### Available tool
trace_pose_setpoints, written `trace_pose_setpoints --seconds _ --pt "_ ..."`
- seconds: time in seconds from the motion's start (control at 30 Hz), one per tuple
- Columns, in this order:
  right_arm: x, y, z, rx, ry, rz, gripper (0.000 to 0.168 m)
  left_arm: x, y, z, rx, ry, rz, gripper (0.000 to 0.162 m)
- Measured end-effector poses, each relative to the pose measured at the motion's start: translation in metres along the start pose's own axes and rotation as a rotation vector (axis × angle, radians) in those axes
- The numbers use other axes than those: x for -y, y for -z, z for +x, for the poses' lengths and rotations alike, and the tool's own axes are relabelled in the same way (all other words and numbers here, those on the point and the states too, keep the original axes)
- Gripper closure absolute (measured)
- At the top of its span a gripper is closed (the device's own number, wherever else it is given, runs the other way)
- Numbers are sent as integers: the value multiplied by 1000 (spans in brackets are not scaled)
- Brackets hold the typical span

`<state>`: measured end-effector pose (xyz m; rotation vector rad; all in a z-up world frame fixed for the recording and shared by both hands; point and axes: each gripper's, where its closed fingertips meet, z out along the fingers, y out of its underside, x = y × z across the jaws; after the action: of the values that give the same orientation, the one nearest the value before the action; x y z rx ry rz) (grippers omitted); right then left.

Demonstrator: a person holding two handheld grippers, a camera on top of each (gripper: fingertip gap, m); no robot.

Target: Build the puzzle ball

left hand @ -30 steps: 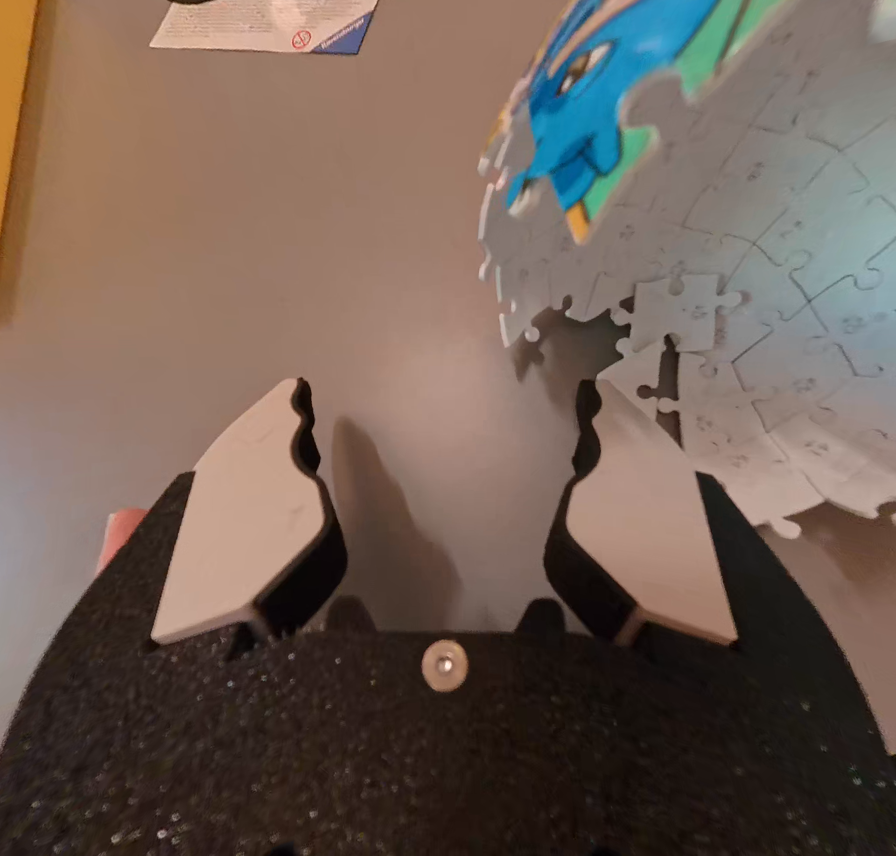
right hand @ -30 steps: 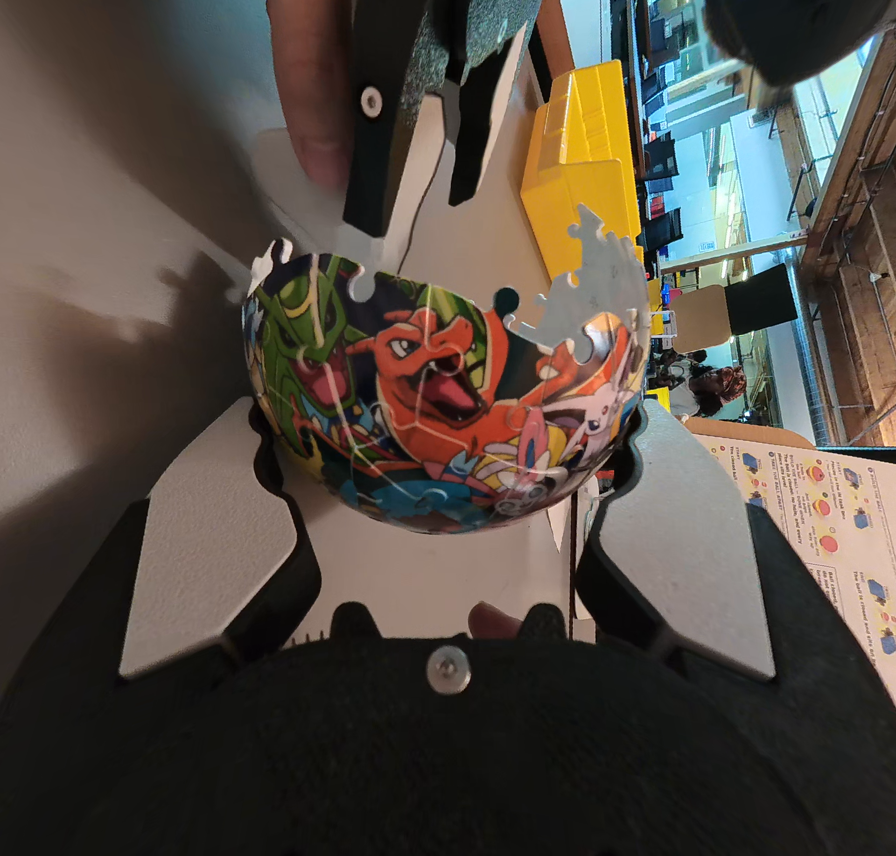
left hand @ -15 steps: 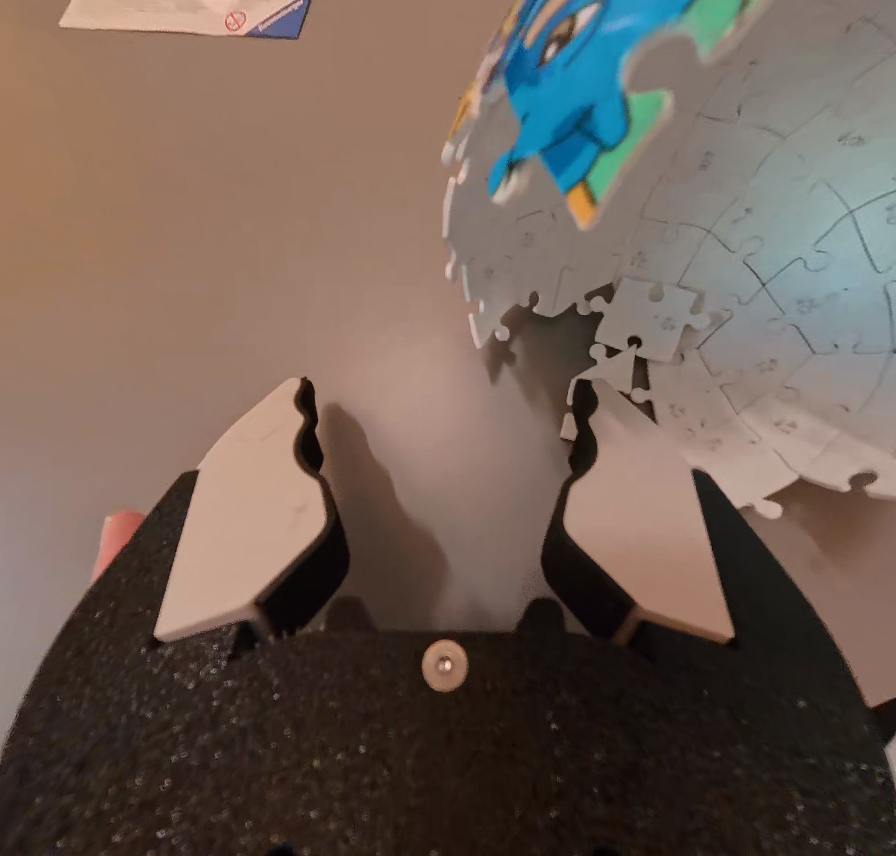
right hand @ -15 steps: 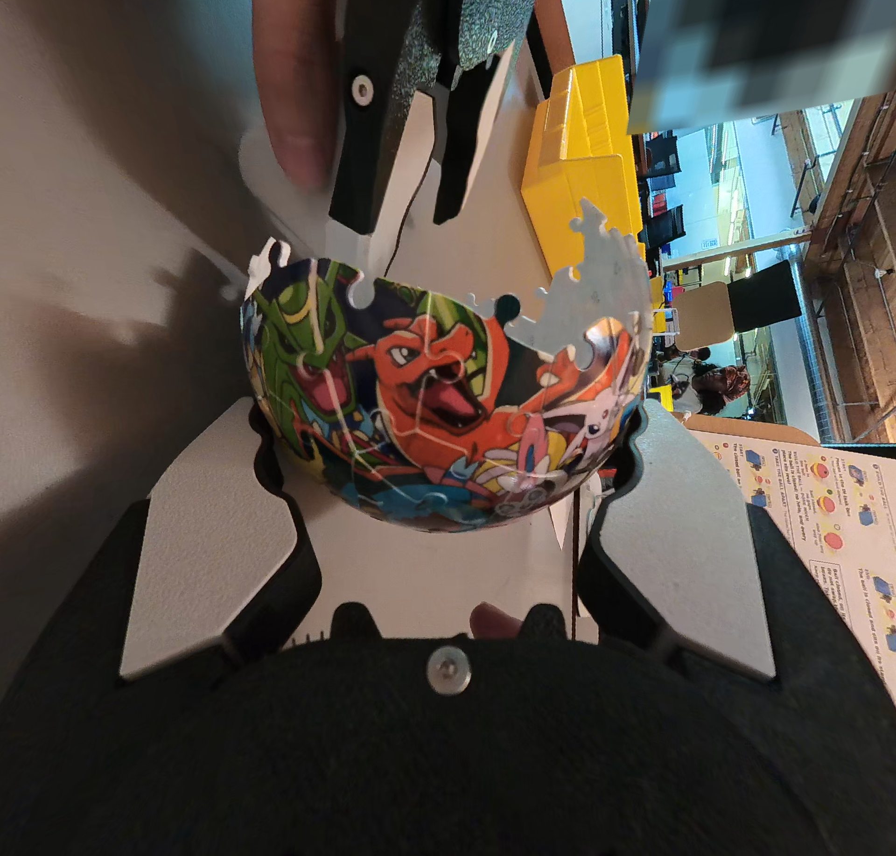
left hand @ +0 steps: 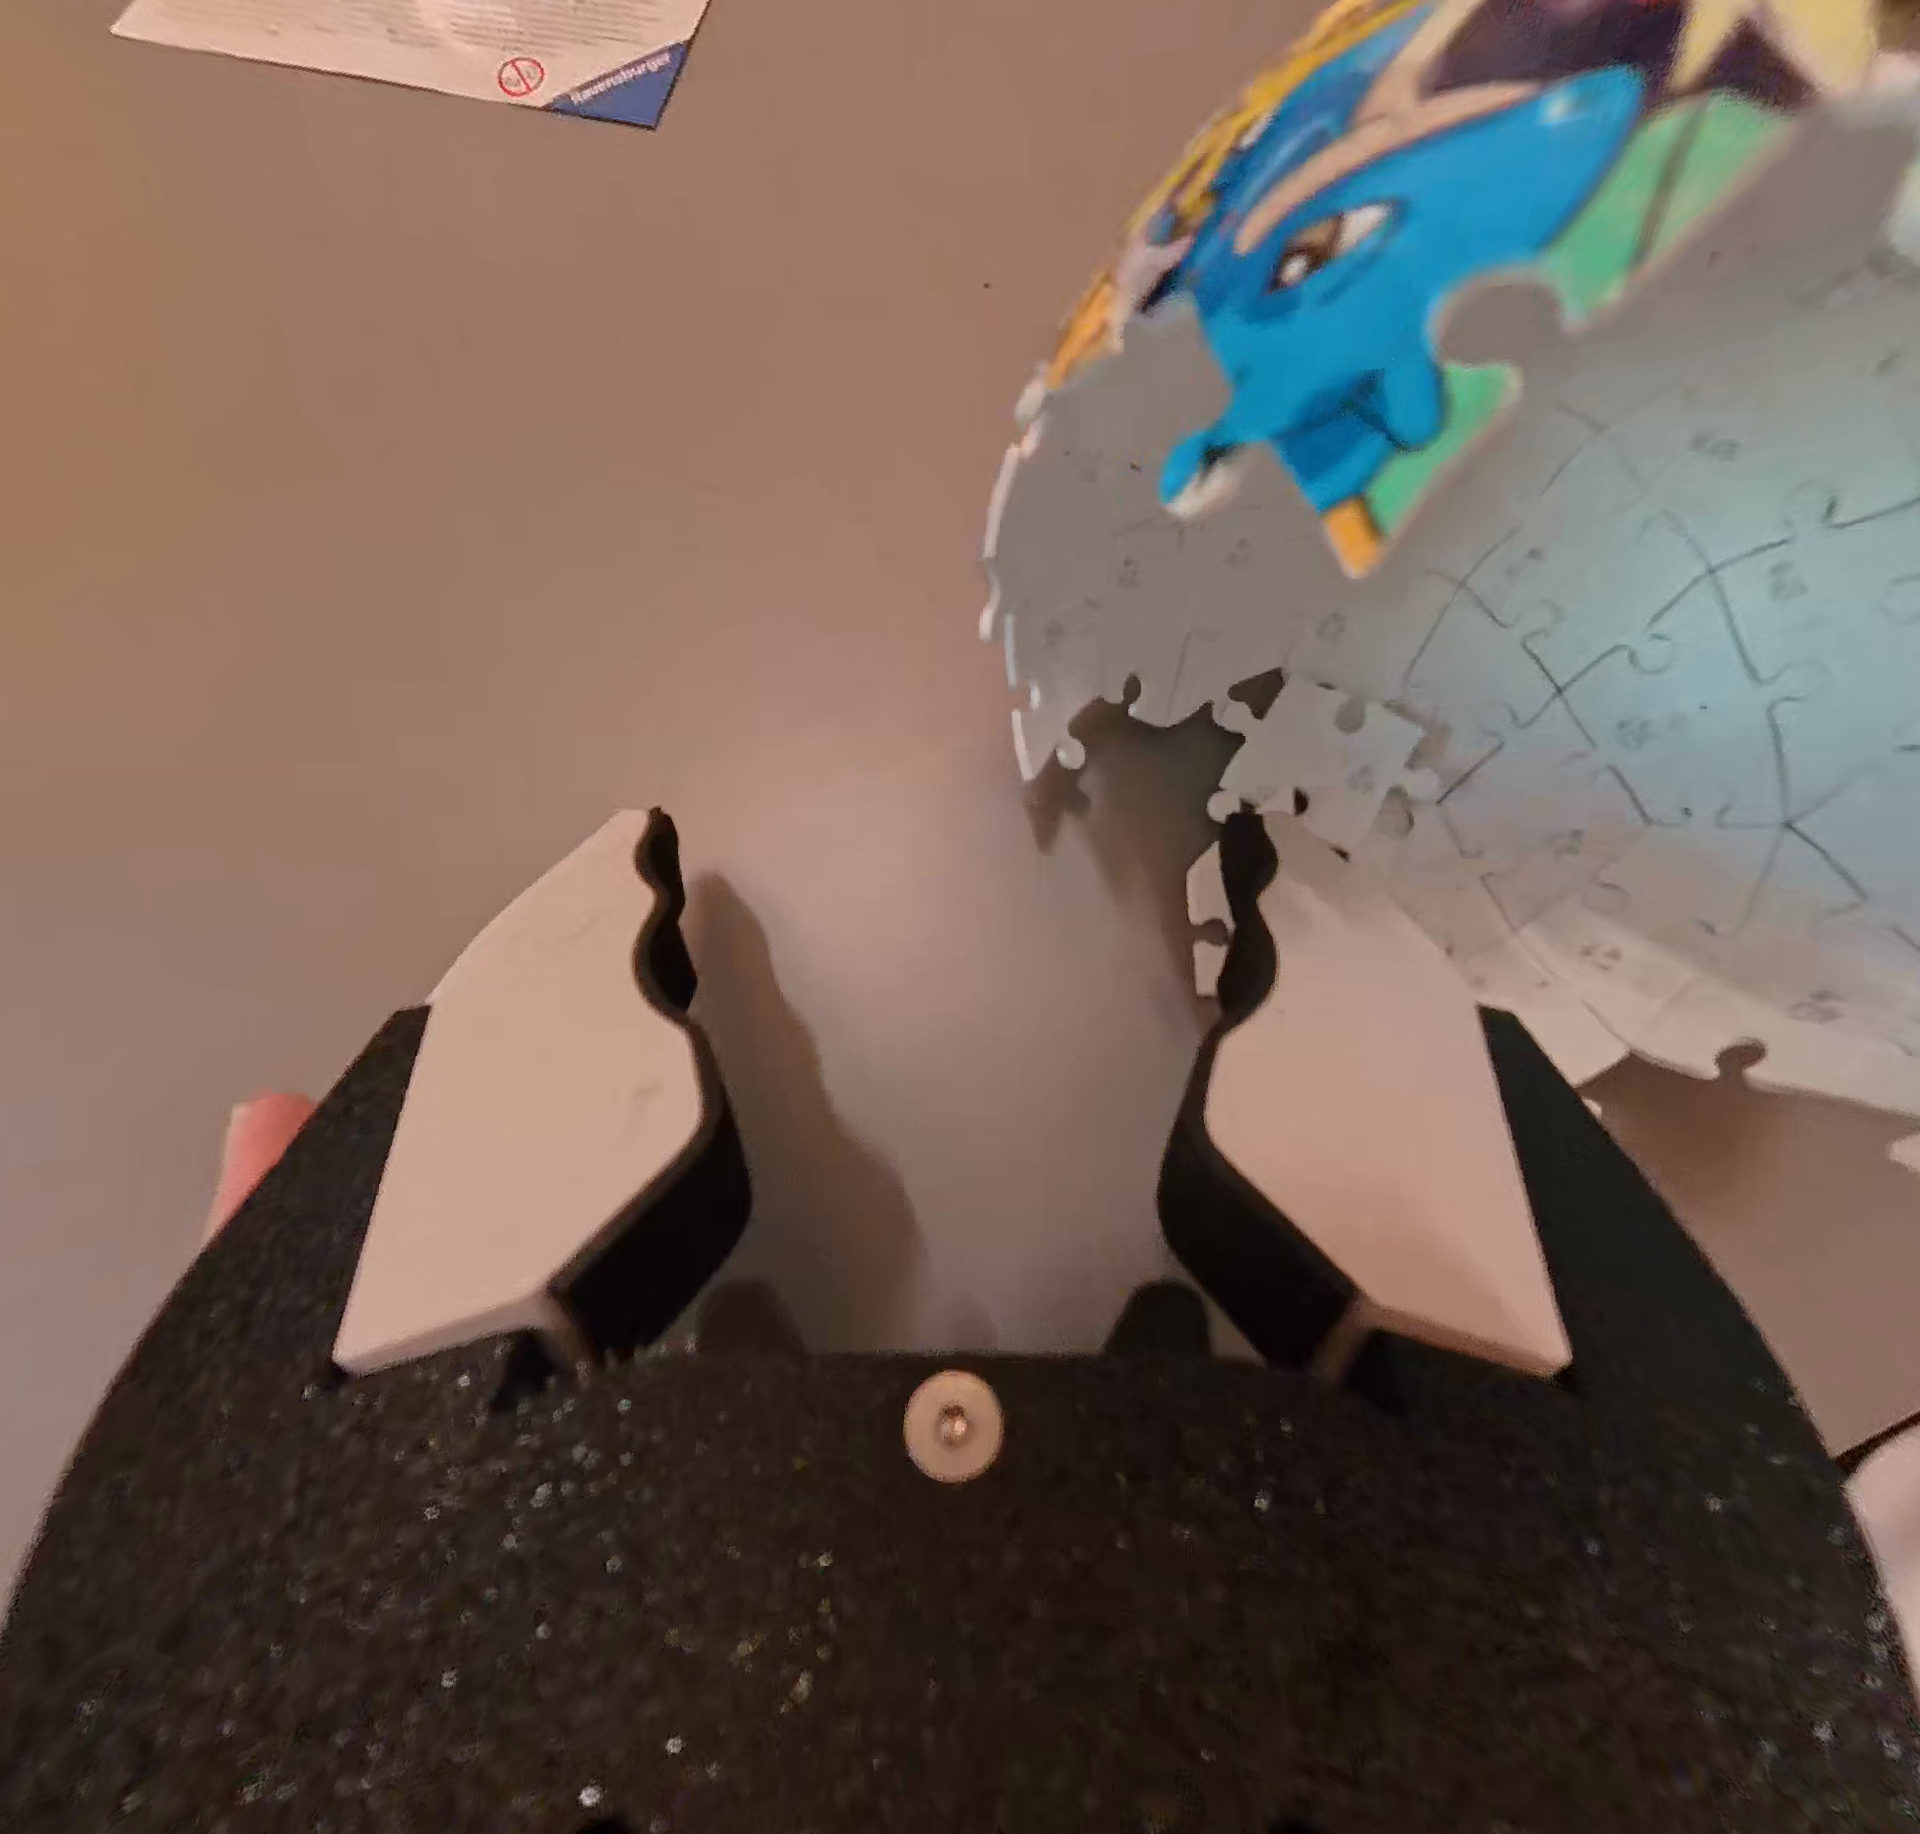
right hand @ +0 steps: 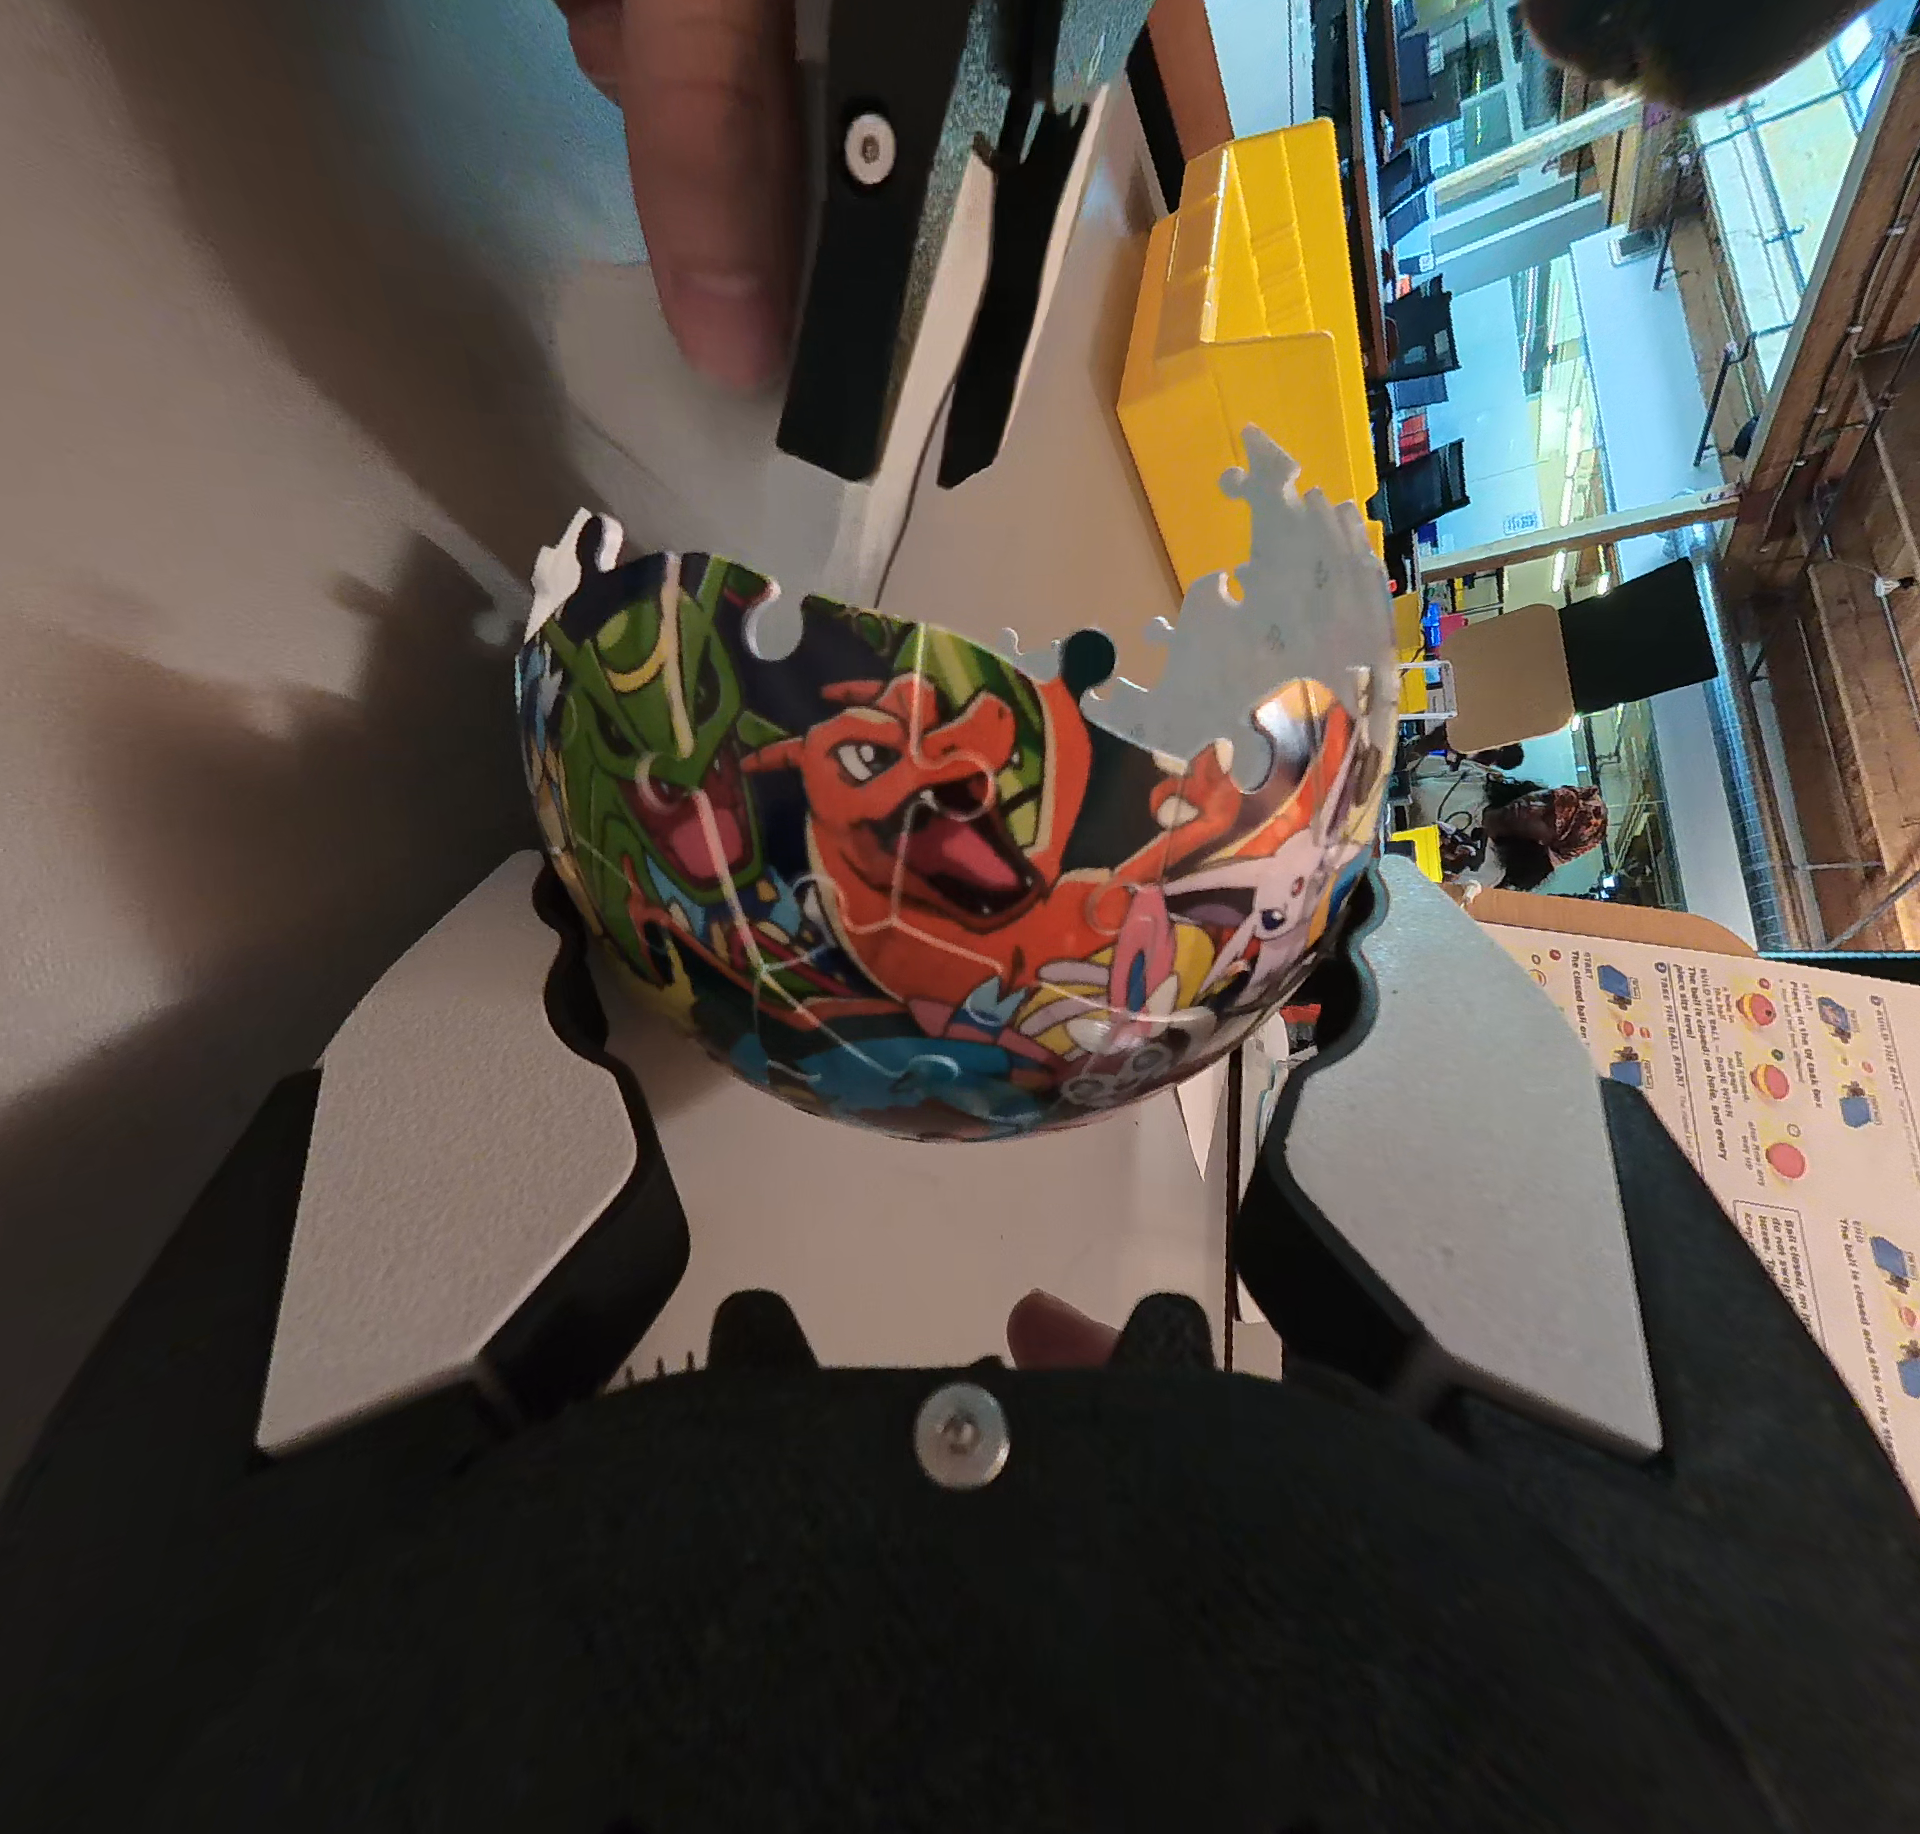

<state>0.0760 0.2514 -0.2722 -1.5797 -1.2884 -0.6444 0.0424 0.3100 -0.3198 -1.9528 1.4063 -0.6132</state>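
1. Glossy printed pieces form the half-built puzzle ball [right hand: 935, 870], a bowl-shaped shell with a jagged open rim. It sits between the pads of the right tool [right hand: 956, 963], which is clamped on its two sides with the opening turned away from the camera.
2. Gripped this way, the rim is exposed toward the left tool [right hand: 914, 465], probably so new pieces can be pressed in from that side while the shell is steadied.
3. Over the grey tabletop [left hand: 520, 485], the left tool [left hand: 951, 911] has its jaws spread wide with nothing between them. Its right fingertip [left hand: 1247, 849] sits at a loose-looking grey piece [left hand: 1320, 745] on the shell's edge; I judge it is nudging that piece home, though contact is hard to confirm.
4. Only the left wrist view shows the shell's plain grey inside with faint piece outlines, the gap in the rim, and a printed leaflet [left hand: 436, 8] far off on the tabletop.
5. Only the right wrist view shows the colourful outer picture, the pads' grip on the ball, a hand [right hand: 686, 174] on the left tool, a yellow box [right hand: 1236, 330] behind, and an instruction sheet [right hand: 1766, 1088] at the right.
6. Much of the sphere is still missing, so the build seems about half done.
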Motion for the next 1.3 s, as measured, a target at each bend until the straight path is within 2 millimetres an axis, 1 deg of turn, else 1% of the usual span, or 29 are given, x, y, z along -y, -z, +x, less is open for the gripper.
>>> trace_pose_setpoints --seconds 0.13,0.2,0.23,0.33,0.57,0.63,0.67,0.7,0.77,0.83,0.87,0.93,1.03,1.17,1.3 --pt "0 0 0 0 0 1 34 -8 -6 0 25 -30 -55 61" --pt "0 0 0 0 1 -1 34 -7 -5 -3 53 -53 -52 58" --pt "-1 0 0 1 2 -3 34 -8 -3 -8 79 -63 -59 55" --pt "-2 1 0 1 3 -7 34 -11 5 -17 121 -93 -66 55" --pt "-2 1 0 2 1 -6 34 -23 20 -39 157 -100 -91 53" --pt "-2 1 0 2 1 -6 34 -24 23 -44 158 -68 -91 56" --pt "-2 1 0 3 1 -6 34 -20 25 -44 161 -33 -66 61" --pt "-2 1 0 2 0 -5 34 -13 25 -40 148 8 -24 65" --pt "-2 0 1 0 -2 -4 34 2 25 -24 95 65 64 61" --pt "-2 0 1 -1 -2 -4 34 15 22 -13 109 65 126 59" --pt "-2 0 1 -2 -3 -4 34 17 18 -8 118 42 133 59" --pt "-2 0 1 -3 -6 -4 34 14 9 -1 141 -10 84 59" --pt "-2 0 1 -5 -10 -2 34 8 0 -3 195 -44 15 59" --pt "-2 0 1 -3 -12 1 34 14 -6 -4 182 -16 33 59" --pt "-2 0 1 -2 -11 1 34 15 -13 -7 184 -27 17 59"
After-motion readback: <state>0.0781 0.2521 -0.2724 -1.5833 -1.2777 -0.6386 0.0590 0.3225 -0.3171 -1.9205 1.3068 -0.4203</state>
